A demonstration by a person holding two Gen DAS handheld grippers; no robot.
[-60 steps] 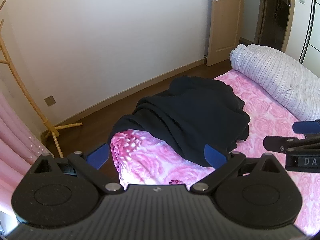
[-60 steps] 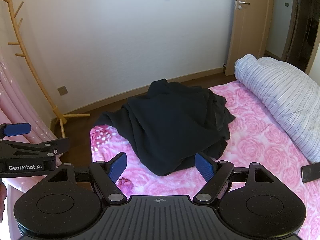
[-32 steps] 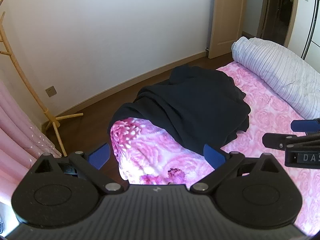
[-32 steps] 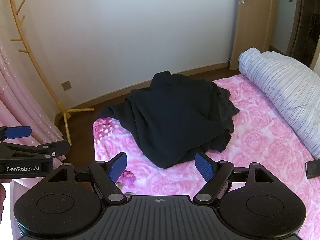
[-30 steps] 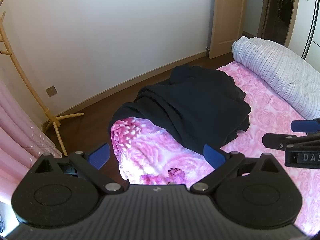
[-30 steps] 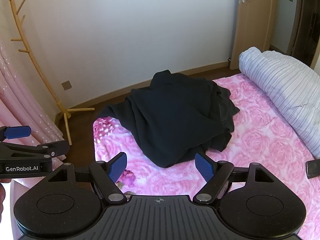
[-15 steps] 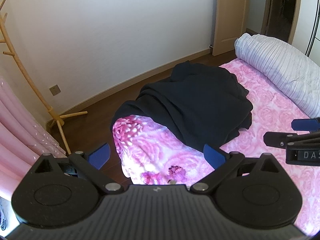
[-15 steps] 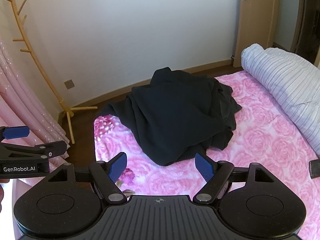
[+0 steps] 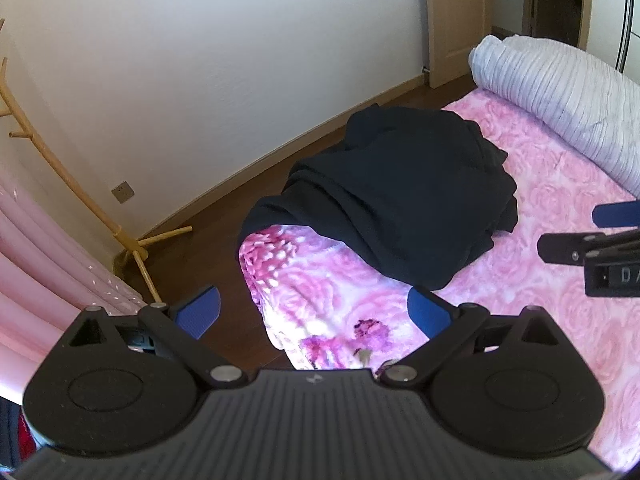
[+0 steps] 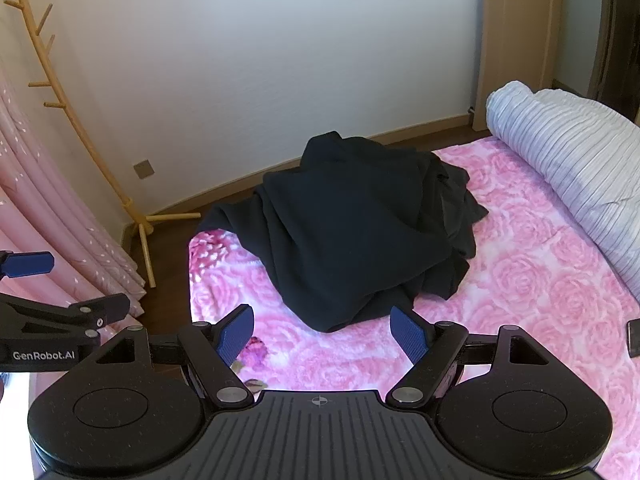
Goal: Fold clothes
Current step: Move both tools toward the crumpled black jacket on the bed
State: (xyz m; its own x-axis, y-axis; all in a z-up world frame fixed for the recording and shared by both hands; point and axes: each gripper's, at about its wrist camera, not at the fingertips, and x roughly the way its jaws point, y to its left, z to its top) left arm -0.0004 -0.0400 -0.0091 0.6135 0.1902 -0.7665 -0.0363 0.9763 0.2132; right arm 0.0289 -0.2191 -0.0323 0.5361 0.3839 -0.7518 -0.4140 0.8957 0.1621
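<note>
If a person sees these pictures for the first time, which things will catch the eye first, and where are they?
The eye goes first to the crumpled black garment, heaped on the pink rose-patterned bed cover near the bed's corner, with one edge hanging over the side. Behind it to the right lies a rolled, striped white duvet. In the foreground the left gripper and right gripper are open and empty.
</note>
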